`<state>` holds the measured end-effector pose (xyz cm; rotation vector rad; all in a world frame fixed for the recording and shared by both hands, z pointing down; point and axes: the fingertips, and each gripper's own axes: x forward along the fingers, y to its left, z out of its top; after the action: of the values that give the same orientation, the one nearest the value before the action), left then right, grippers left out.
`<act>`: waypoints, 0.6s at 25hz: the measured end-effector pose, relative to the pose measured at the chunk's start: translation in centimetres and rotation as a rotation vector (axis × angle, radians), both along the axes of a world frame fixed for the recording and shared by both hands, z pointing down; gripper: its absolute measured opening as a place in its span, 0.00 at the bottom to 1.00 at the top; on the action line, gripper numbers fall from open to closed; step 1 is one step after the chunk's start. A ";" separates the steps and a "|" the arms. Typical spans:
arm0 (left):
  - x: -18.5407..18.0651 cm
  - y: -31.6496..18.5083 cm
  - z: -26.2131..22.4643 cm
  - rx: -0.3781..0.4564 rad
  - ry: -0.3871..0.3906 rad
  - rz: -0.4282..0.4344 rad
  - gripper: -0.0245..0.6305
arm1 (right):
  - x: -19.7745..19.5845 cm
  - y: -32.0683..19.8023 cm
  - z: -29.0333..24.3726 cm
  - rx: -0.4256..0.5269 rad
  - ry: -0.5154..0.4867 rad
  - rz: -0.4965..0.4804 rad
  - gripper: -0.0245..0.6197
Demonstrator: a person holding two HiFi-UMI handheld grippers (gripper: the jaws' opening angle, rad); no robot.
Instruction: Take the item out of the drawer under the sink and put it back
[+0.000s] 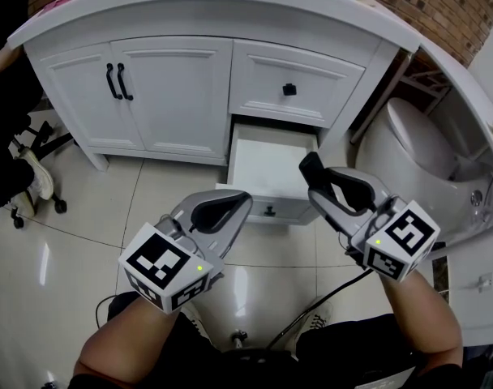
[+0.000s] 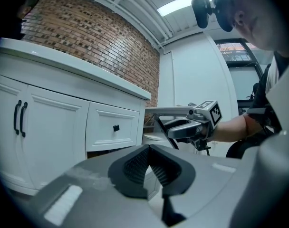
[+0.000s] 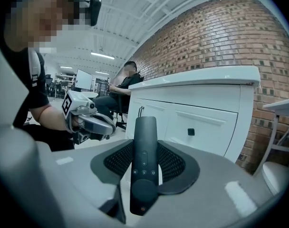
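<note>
The remote is clamped lengthwise between the pads of the right gripper, above and in front of the open drawer, in which nothing is seen lying. It is judged light, stiff and smooth-cased, so it is best taken across its narrow sides at mid-length. The left gripper is carried with its jaws together and nothing between them.

White vanity cab., brick wall, glossy tile floor.
</note>
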<state>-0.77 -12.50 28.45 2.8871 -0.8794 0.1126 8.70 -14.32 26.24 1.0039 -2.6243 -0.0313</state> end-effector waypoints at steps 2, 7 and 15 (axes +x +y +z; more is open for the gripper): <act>0.3 0.0 0.2 -0.003 -0.002 0.005 0.05 | -0.1 -0.9 0.2 -0.007 0.010 -0.002 0.29; 0.6 -0.1 0.4 -0.009 -0.003 0.011 0.05 | -0.9 -3.7 0.7 0.016 0.087 -0.019 0.29; 0.2 -0.8 0.6 -0.017 -0.002 -0.008 0.05 | -2.1 -8.1 3.6 0.172 0.389 -0.101 0.29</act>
<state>-0.59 -13.31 29.07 2.8684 -0.8856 0.1219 6.64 -22.37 29.86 0.8193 -2.3373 -0.4380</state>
